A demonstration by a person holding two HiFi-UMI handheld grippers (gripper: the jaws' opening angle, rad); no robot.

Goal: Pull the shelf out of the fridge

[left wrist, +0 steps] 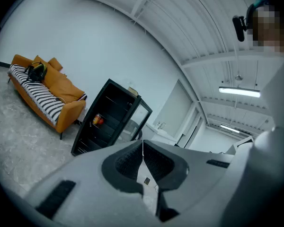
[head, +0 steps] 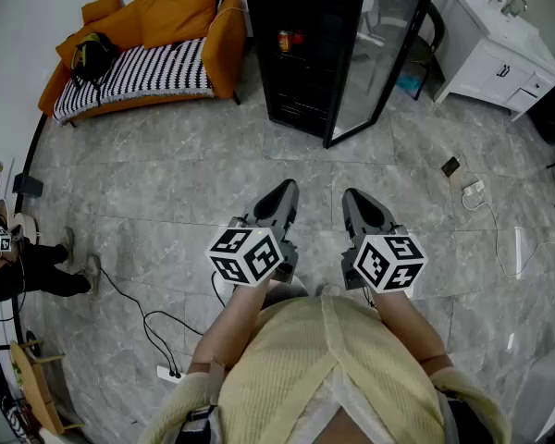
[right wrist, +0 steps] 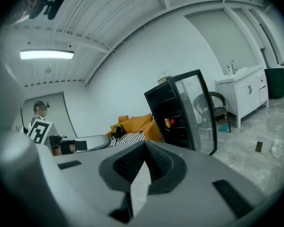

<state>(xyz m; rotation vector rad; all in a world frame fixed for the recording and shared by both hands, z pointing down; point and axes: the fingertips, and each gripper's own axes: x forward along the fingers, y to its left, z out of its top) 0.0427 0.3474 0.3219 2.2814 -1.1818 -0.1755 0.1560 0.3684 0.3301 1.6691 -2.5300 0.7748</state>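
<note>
**A:** What could go wrong from here?

**B:** Start at the feet. A black cable point(head: 129, 296) loops over the floor point(head: 213, 155) at about eight o'clock of the person, and a white cable point(head: 499, 248) lies near three. Neither crosses the straight line ahead, so only a sideways step would snag them. Next, the jaws of the left gripper point(head: 284, 192) and the right gripper point(head: 354, 198) are pressed together with nothing between them. I'd judge they must part before either can take a shelf edge. If they arrive closed, they would only knock it.

**A:** And further off?

**B:** The fridge point(head: 301, 54) stands well apart at twelve o'clock, its glass door point(head: 381, 54) swung out toward one o'clock. It looks only partly open, so a shelf drawn out could catch on it, or the right gripper could bump the glass. A can point(head: 284, 39) sits on an upper shelf point(head: 307, 48), and a sharp pull on that one might tip it off. Which shelf is meant I cannot tell.

**A:** How are the arms held?

**B:** Both forearms point(head: 231, 326) reach forward from the body, close and roughly parallel. The grippers are side by side, pointing toward twelve and tipped a little below level, with each marker cube point(head: 247, 255) facing up. The hands themselves are hidden behind the cubes.
</note>
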